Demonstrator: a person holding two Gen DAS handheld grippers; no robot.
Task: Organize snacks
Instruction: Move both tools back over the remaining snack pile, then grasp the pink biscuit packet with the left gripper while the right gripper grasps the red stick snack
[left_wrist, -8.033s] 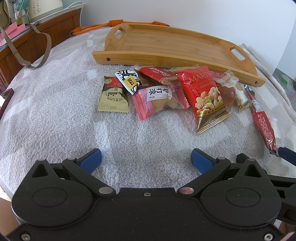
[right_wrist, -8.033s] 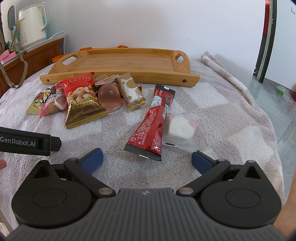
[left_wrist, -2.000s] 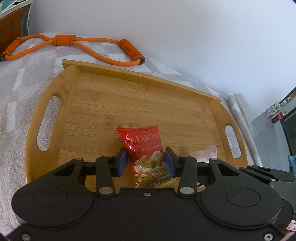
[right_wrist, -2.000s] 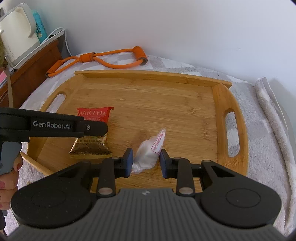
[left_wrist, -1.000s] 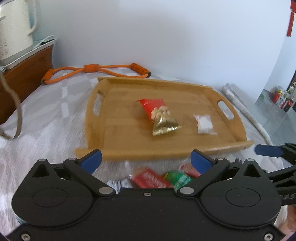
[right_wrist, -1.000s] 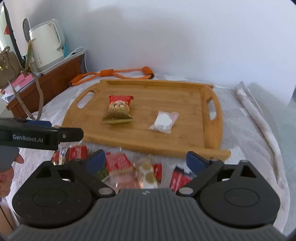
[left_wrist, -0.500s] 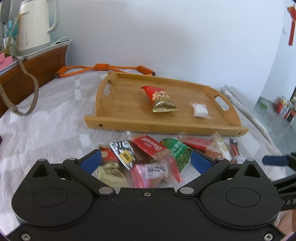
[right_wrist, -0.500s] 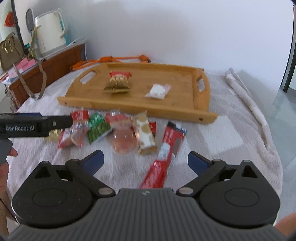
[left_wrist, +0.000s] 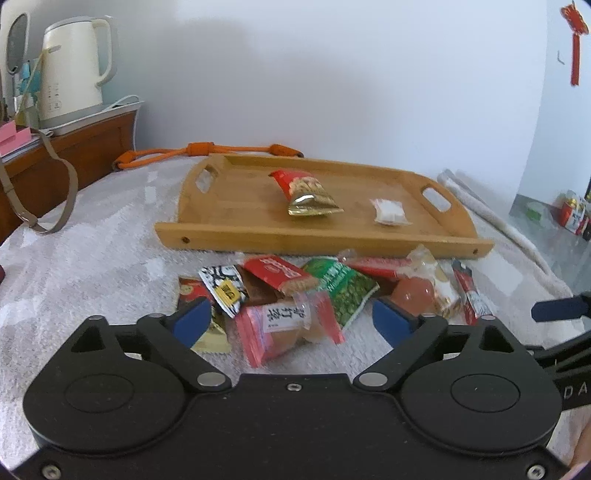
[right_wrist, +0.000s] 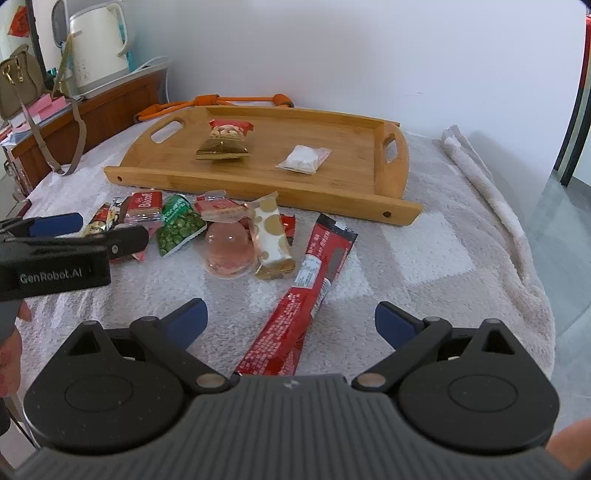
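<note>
Grippers both gaped empty: left gripper (left_wrist: 290, 320) over pink packet (left_wrist: 284, 328), right gripper (right_wrist: 290, 320) over red stick (right_wrist: 301, 295). Tray (right_wrist: 332, 186) at 12 o'clock held two snacks. Next: pinch and carry.

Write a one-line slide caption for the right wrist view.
Open right hand-held gripper above a long red snack stick, two snacks already on the wooden tray.

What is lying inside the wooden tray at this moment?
Two snacks lie in the wooden tray: a red nut packet and a small clear packet with white contents, set apart. The near rim hides a strip of the floor, so something flat there would not show.
</note>
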